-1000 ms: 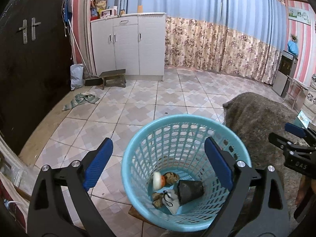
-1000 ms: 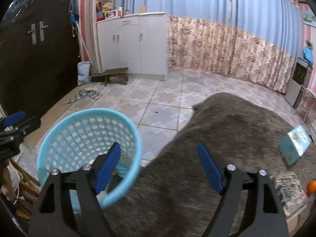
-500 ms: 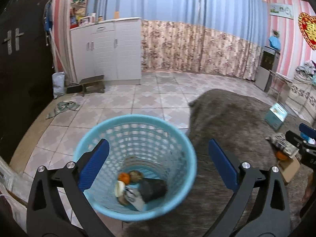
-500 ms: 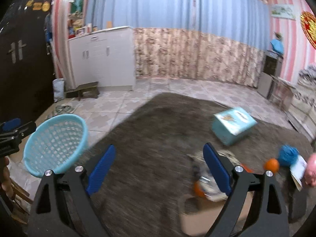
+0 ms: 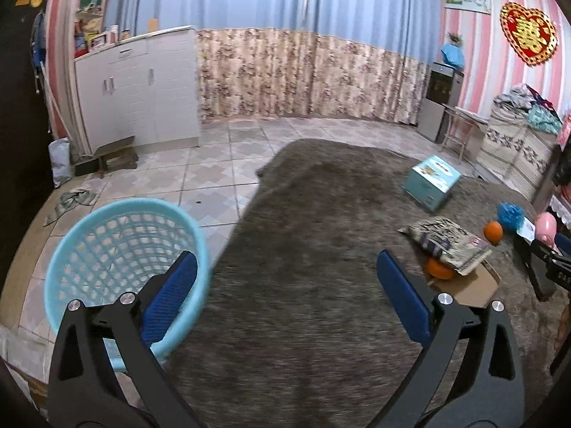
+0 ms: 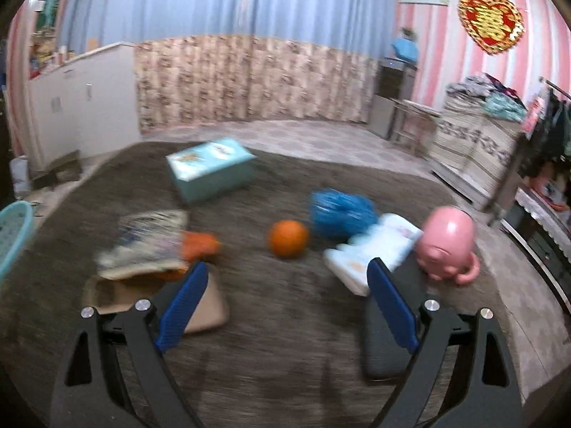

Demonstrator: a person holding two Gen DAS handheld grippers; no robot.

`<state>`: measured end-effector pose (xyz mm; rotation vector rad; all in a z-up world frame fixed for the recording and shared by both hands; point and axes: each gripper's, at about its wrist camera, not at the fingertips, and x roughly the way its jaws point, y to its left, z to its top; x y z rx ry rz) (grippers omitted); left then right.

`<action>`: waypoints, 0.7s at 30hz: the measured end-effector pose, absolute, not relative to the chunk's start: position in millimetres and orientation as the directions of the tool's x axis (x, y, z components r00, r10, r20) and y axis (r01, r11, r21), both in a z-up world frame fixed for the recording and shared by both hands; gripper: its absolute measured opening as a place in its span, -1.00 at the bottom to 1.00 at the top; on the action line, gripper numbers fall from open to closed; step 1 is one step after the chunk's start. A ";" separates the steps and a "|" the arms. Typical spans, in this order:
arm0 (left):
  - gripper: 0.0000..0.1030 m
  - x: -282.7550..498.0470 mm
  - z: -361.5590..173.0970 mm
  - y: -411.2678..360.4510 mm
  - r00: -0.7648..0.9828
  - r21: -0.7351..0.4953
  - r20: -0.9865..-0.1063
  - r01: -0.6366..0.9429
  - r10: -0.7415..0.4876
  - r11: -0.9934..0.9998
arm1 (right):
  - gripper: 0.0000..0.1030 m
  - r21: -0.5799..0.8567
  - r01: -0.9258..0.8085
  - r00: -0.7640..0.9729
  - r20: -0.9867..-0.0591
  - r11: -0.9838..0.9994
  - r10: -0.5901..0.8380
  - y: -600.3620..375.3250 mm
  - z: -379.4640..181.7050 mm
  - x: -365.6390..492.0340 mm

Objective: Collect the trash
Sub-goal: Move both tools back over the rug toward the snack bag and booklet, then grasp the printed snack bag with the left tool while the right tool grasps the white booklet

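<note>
The light blue mesh basket [image 5: 121,249] stands at the carpet's left edge; its rim [image 6: 14,228] shows at the far left of the right wrist view. My left gripper [image 5: 287,296] is open and empty, its left finger in front of the basket. My right gripper [image 6: 285,303] is open and empty above the brown carpet [image 6: 285,356]. Ahead of it lie a patterned packet [image 6: 150,242] on flat cardboard [image 6: 207,314], an orange [image 6: 288,239], a crumpled blue bag [image 6: 340,214], a white pack [image 6: 374,253] and a pink piggy bank [image 6: 448,239]. A teal box [image 6: 210,171] sits farther back.
A dark flat object [image 6: 383,339] lies on the carpet by my right finger. White cabinets [image 5: 142,89] and a low stool [image 5: 114,153] stand at the back left, and a cloth [image 5: 71,199] lies on the tiled floor. Shelving with clothes [image 6: 481,135] lines the right wall.
Both grippers have swung to the right, away from the basket and over the carpet. The basket slid left in both views, and the scattered items came into the right wrist view.
</note>
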<state>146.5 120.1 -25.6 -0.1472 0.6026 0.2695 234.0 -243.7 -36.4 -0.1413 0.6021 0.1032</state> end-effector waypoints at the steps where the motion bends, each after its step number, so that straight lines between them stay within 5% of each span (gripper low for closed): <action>1: 0.89 148.2 -26.3 116.5 0.790 -0.056 -0.578 -0.288 0.204 0.956 | 0.73 -0.112 -0.124 0.817 -0.576 0.986 0.037 -252.8 -40.8 235.9; 16: 0.89 179.1 -42.0 60.4 0.774 0.001 -0.611 -0.209 0.166 0.978 | 0.67 -0.217 -0.104 0.791 -0.610 0.971 -0.052 -280.7 -74.4 278.2; 21: 0.89 187.7 -46.0 46.1 0.775 0.019 -0.614 -0.177 0.151 0.984 | -0.09 -0.235 -0.136 0.780 -0.624 0.962 -0.042 -276.1 -75.2 290.7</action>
